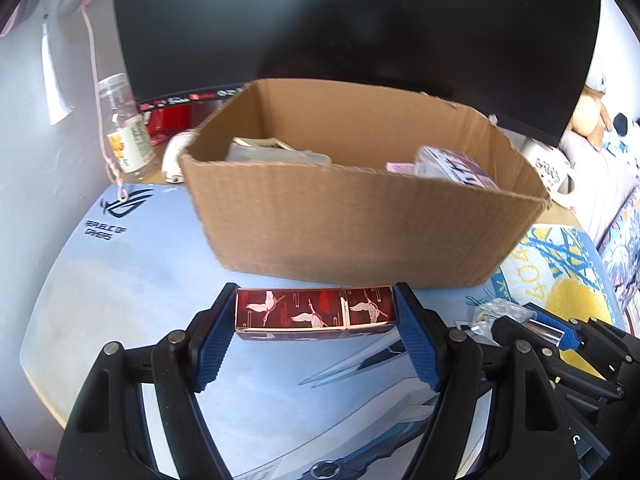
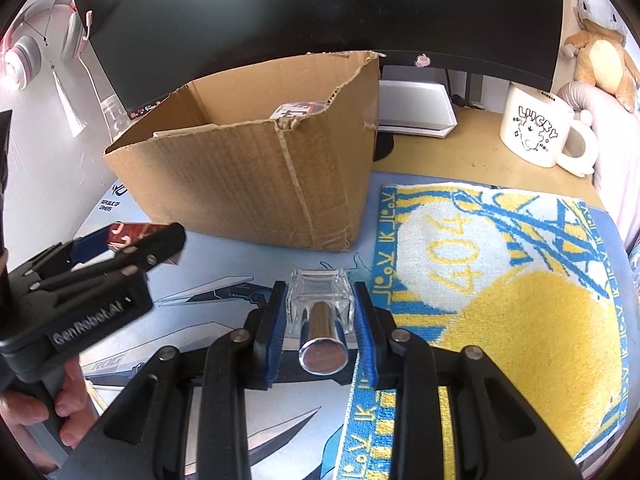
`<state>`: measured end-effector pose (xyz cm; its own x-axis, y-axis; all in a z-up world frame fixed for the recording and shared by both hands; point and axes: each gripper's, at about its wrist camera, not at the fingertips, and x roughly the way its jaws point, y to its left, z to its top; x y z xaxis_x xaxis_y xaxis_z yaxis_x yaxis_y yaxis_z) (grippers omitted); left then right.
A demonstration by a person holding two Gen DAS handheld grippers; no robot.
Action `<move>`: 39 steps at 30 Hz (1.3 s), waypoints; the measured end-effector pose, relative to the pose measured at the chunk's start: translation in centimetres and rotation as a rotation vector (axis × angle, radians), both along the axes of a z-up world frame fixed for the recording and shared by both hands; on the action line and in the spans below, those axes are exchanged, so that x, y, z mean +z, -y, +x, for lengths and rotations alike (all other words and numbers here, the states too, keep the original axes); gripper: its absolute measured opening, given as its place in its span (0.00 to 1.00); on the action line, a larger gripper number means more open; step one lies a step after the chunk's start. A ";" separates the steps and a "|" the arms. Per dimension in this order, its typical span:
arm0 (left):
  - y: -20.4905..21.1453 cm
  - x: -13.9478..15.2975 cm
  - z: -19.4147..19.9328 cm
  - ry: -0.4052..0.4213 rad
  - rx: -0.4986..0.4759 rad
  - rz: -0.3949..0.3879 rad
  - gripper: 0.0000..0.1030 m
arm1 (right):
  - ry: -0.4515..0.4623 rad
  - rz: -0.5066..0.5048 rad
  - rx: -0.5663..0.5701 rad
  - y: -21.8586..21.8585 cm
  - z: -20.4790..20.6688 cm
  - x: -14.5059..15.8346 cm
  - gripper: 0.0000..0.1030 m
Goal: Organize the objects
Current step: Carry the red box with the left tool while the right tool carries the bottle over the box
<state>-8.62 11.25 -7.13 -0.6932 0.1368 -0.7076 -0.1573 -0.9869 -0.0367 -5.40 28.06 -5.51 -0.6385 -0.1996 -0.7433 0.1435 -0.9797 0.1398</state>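
Clamped between the right tongs (image 2: 320, 320), nearly closed, a clear bottle (image 2: 320, 300) with a chrome cap points back at the camera, lying just above the tabletop (image 2: 224, 256). Left tongs (image 1: 316, 312), spread wider, pinch a red crane-patterned box (image 1: 314, 312) endwise. Ahead of both stands the cardboard box (image 1: 352, 216), probably their destination, already holding items.

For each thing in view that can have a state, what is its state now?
Left gripper: shut on the red box, lifted off the mat.
Right gripper: shut on the clear bottle, cap toward the camera.
Cardboard box: open, items inside.
Mug: upright.
Monitor: dark.
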 end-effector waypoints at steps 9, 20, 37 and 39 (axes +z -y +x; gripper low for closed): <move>1.2 1.2 -0.1 -0.033 0.040 0.014 0.73 | -0.038 -0.025 0.004 0.2 0.8 1.2 0.33; 3.7 3.4 0.7 -0.114 0.110 0.023 0.73 | -0.099 -0.068 -0.017 -0.5 1.9 3.5 0.33; 5.2 7.5 1.5 -0.225 0.138 0.036 0.73 | -0.226 -0.160 -0.042 -2.0 2.3 7.9 0.33; 5.1 7.9 1.3 -0.230 0.130 0.050 0.73 | -0.238 -0.163 -0.047 -2.0 2.0 8.3 0.33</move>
